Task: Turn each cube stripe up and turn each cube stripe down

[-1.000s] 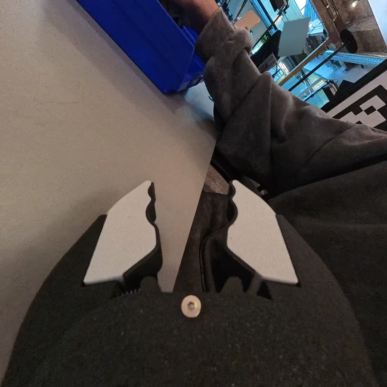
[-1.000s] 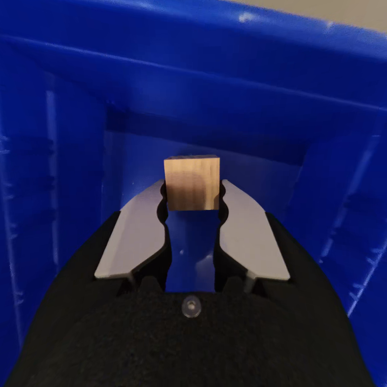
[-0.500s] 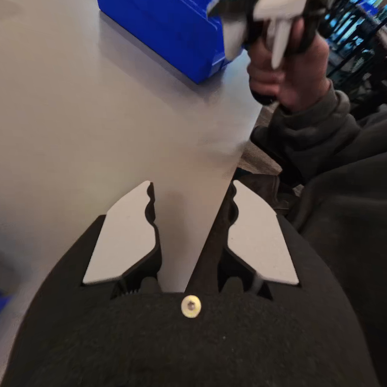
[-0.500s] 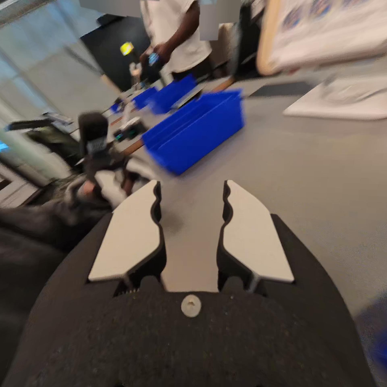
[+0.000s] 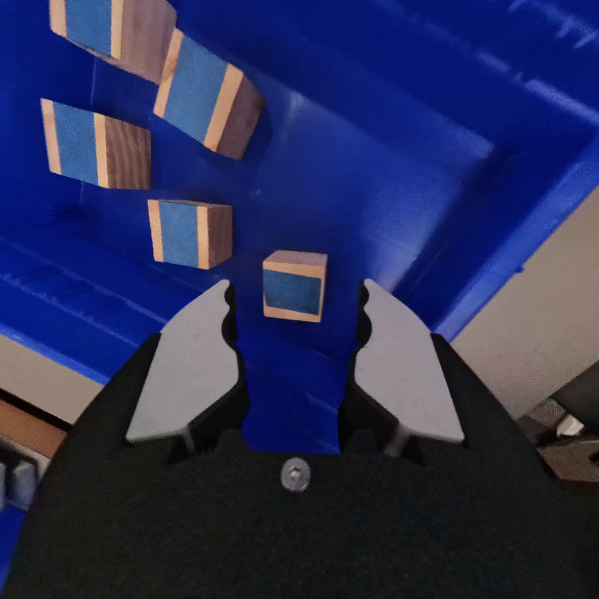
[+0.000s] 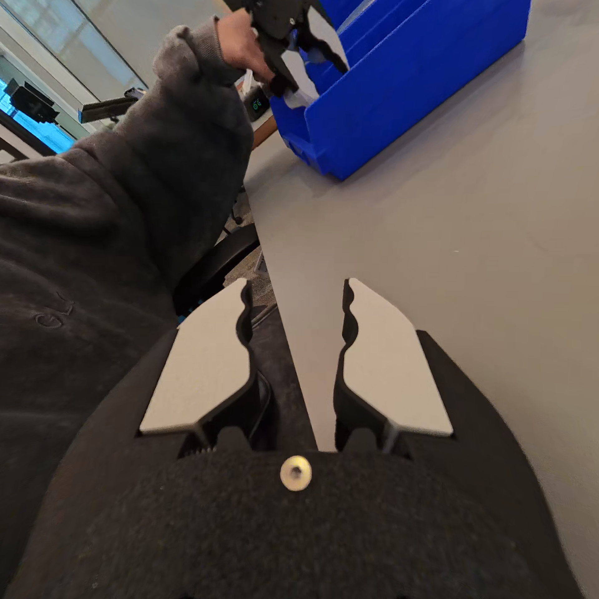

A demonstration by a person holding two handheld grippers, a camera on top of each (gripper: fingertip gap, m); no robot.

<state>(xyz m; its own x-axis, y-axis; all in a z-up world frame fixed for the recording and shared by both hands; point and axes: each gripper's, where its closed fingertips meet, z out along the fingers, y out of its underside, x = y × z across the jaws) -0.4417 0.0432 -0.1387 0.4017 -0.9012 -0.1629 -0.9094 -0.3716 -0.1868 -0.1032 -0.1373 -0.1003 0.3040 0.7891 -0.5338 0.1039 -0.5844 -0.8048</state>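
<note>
The left gripper (image 5: 295, 285) is held over the blue bin (image 5: 421, 136), its jaws spread wide and empty, and the nearest cube (image 5: 293, 287) is seen on the bin floor between the fingertips, not yet touched. This cube is judged to be light, rigid wood with flat, grippy faces, so a modest squeeze across two opposite plain side faces should suffice; the striped face is best left free so that it can be rolled over. Crushing is not expected, though a shallow pinch near an edge could let it twist out.

A broad blue stripe between pale wooden margins is shown on its top face. Beyond it, four more cubes are laid out on the bin floor: one (image 5: 189, 233) close by to the left, then another (image 5: 97, 144), a tilted-looking one (image 5: 207, 94), and the farthest (image 5: 110, 29) at the frame's edge. All are seen stripe up, although blur makes their exact lie uncertain.

The right gripper (image 6: 295, 285) is parked low at the grey table's (image 6: 453, 259) edge, well apart from the bin, its jaws parted and holding nothing.
</note>
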